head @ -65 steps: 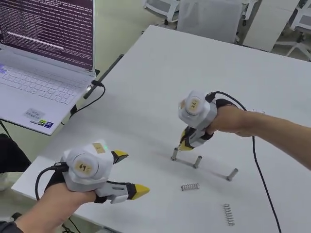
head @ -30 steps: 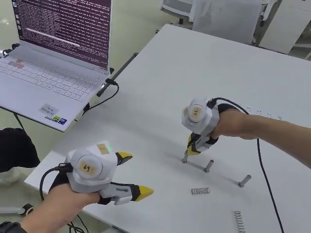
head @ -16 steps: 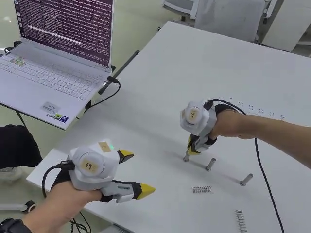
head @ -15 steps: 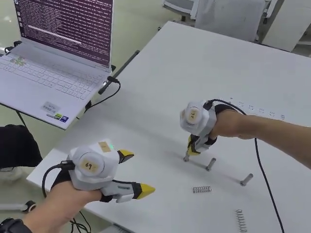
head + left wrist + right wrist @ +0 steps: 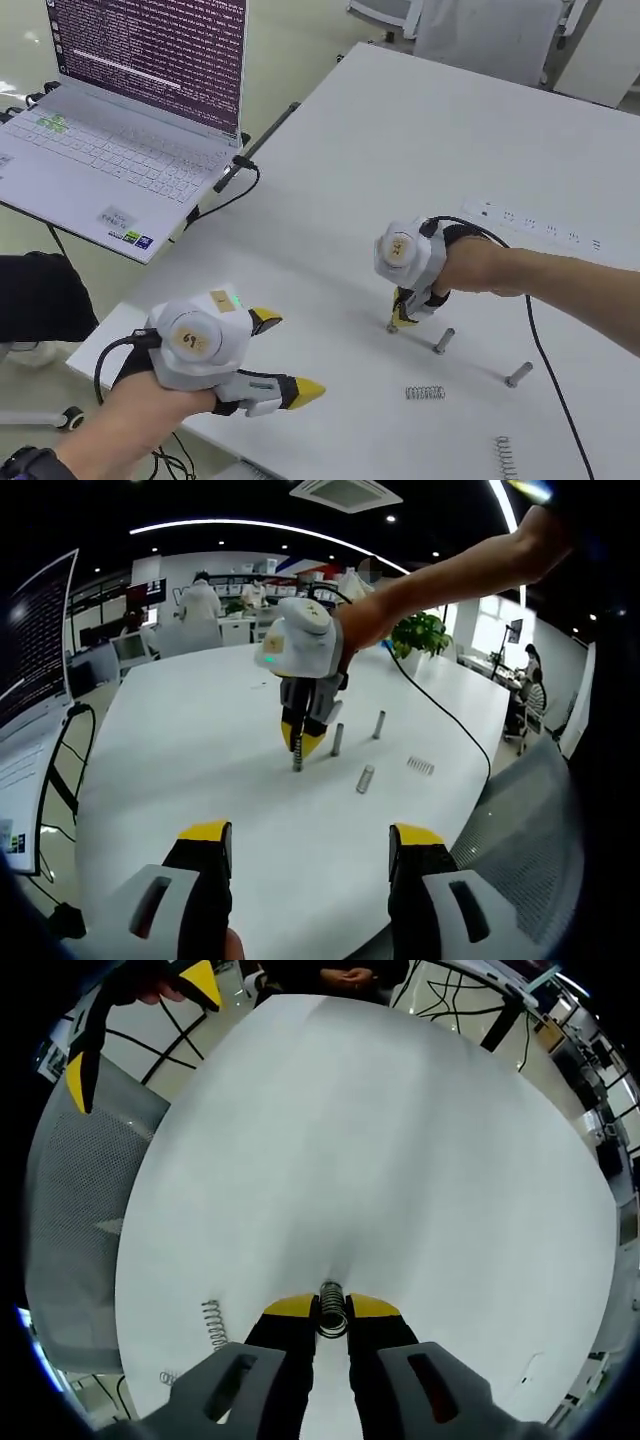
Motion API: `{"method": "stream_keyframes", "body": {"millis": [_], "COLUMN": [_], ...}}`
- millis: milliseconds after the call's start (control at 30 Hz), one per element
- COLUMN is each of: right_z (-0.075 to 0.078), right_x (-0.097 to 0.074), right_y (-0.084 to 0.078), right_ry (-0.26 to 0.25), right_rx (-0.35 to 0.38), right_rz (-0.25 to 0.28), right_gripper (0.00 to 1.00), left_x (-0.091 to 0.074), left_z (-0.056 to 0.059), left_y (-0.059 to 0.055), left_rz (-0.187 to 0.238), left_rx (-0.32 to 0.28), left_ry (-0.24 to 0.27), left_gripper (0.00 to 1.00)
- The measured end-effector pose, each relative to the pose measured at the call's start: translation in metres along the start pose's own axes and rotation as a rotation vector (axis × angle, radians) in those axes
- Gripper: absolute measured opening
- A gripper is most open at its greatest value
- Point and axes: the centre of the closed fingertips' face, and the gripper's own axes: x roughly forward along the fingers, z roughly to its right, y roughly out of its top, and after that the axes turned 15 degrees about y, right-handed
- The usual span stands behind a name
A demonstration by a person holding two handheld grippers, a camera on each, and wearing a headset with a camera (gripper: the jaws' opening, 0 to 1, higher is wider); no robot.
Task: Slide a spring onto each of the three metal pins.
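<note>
Three short metal pins stand in a row on the white table (image 5: 400, 150): the left pin (image 5: 392, 327), the middle pin (image 5: 443, 341) and the right pin (image 5: 518, 375). My right gripper (image 5: 404, 318) points straight down over the left pin, shut on a small spring (image 5: 331, 1317) that I look down end-on. A second spring (image 5: 425, 392) lies flat in front of the pins, and a third spring (image 5: 505, 455) lies near the front edge. My left gripper (image 5: 288, 357) hovers open and holds nothing at the front left, its jaws (image 5: 310, 835) wide apart and aimed at the pins.
An open laptop (image 5: 130, 150) sits on a stand to the left, with a black cable (image 5: 225, 195) running from it over the table's edge. A white power strip (image 5: 530, 215) lies at the far right. Office chairs stand beyond the table.
The head camera has shifted, so the whole scene sits a little lower and to the right. My right gripper stays over the left pin with the spring; my left gripper has barely moved.
</note>
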Motion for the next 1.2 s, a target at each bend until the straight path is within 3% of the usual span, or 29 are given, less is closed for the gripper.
{"method": "stream_keyframes", "body": {"millis": [400, 800, 1200], "right_z": [0.0, -0.004, -0.008], "right_x": [0.006, -0.005, -0.021], "right_y": [-0.002, -0.004, -0.007], "right_ry": [0.003, -0.012, -0.063], "right_rx": [0.005, 0.016, 0.046], "right_rz": [-0.009, 0.012, 0.056], "right_gripper": [0.09, 0.14, 0.23], "left_x": [0.0, 0.004, 0.006], "left_z": [0.0, 0.003, 0.011], "left_y": [-0.001, 0.003, 0.005], "left_rz": [-0.005, -0.003, -0.002], "left_rx": [0.0, 0.009, 0.02], "left_ry": [0.0, -0.013, -0.032], "left_gripper": [0.59, 0.59, 0.59]}}
